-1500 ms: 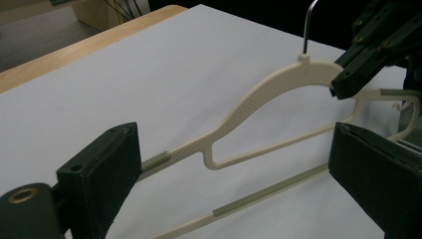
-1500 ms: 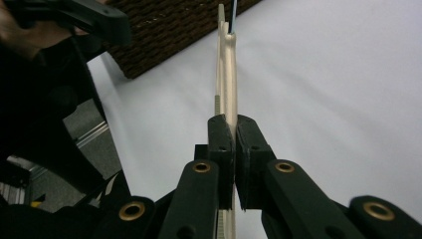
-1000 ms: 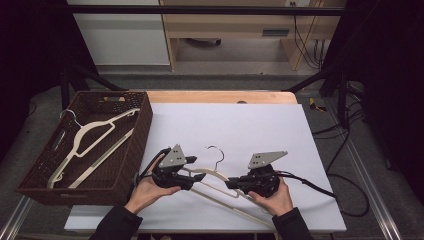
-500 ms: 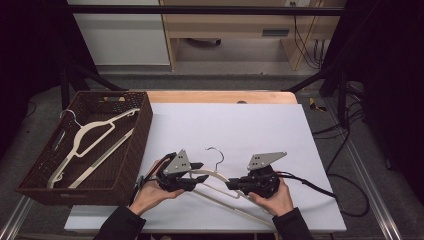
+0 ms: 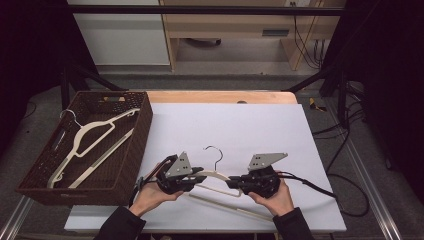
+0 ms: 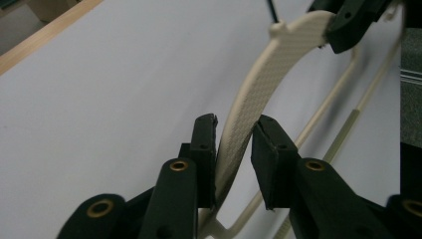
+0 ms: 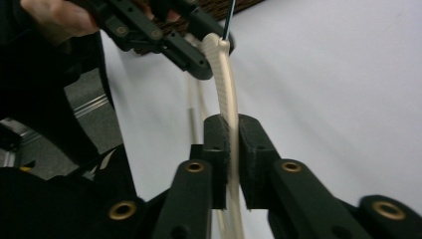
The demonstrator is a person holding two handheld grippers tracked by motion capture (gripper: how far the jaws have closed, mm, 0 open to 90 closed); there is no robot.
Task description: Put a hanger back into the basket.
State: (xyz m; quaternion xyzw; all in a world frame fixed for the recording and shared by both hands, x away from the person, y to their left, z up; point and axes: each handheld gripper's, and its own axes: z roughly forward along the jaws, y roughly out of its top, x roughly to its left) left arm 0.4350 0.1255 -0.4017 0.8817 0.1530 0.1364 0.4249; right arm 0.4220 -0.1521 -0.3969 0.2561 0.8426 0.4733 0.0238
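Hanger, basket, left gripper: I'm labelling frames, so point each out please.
Hanger (image 5: 218,175), high view, on its cream shoulder.
Basket (image 5: 141,131), high view, on its right wall.
Left gripper (image 6: 234,144), left gripper view, midway between its fingertips.

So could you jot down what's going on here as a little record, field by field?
Surface: white table sheet
Item in hand: cream plastic coat hanger with a dark metal hook, held just above the sheet
Right tongs: clamped on one arm of the hanger
Left tongs: have just been closing around the other arm; one pad touches, a gap shows at the other
Container: dark brown wicker basket at the table's left
In basket: second cream hanger
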